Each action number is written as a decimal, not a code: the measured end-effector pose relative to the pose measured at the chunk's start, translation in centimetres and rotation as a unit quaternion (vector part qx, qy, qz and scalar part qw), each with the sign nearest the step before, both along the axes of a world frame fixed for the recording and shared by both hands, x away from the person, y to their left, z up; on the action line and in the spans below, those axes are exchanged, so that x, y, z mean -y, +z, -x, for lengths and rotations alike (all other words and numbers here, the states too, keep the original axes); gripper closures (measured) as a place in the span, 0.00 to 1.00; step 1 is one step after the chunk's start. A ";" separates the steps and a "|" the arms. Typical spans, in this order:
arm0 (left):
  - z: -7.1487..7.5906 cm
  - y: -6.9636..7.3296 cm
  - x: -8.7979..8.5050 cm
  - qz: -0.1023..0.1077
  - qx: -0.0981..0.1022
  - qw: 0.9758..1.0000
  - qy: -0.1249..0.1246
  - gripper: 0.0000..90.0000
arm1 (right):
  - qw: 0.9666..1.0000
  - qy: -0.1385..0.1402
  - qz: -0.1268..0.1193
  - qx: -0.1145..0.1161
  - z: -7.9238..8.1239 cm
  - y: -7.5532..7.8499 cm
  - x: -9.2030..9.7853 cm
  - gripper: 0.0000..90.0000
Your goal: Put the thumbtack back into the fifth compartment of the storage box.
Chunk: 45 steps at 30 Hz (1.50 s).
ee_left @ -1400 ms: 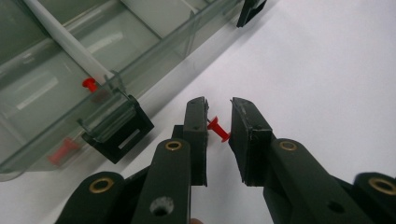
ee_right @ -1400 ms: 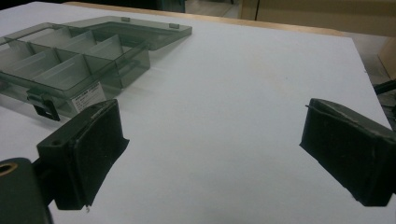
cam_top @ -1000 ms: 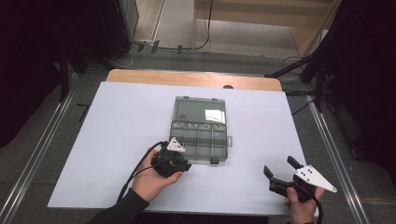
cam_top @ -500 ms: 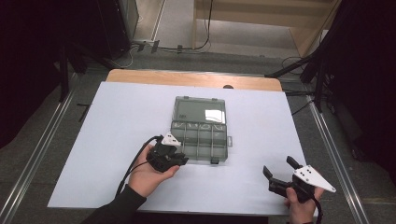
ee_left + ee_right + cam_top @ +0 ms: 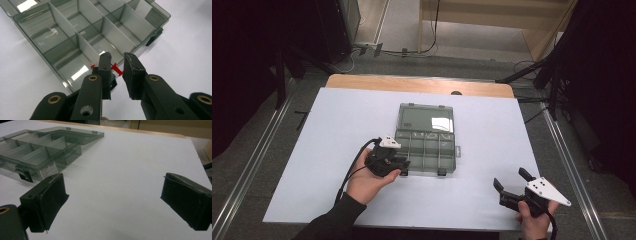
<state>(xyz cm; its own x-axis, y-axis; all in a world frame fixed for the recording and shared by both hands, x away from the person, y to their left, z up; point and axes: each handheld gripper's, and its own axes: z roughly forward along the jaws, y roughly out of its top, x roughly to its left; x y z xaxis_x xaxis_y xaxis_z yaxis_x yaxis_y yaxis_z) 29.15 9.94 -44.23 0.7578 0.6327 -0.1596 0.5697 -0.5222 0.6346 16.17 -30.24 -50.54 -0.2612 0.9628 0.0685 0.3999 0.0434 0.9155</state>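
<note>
Though beside organiser box (image 5: 82, 32), red pushpin (image 5: 117, 69).

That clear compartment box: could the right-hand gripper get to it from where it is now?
Probably yes. The right gripper stands open, and bare white table lies between it and the box; nothing blocks the way.

A lab: white-covered table (image 5: 337, 150) between floor rails (image 5: 252, 165), cables (image 5: 432, 30) behind.
</note>
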 end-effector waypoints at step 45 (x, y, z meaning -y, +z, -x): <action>-3.0 -0.5 -1.7 0.066 -0.024 0.997 0.042 0.00 | 1.000 0.005 0.004 -0.002 -0.1 -0.1 -0.2 0.06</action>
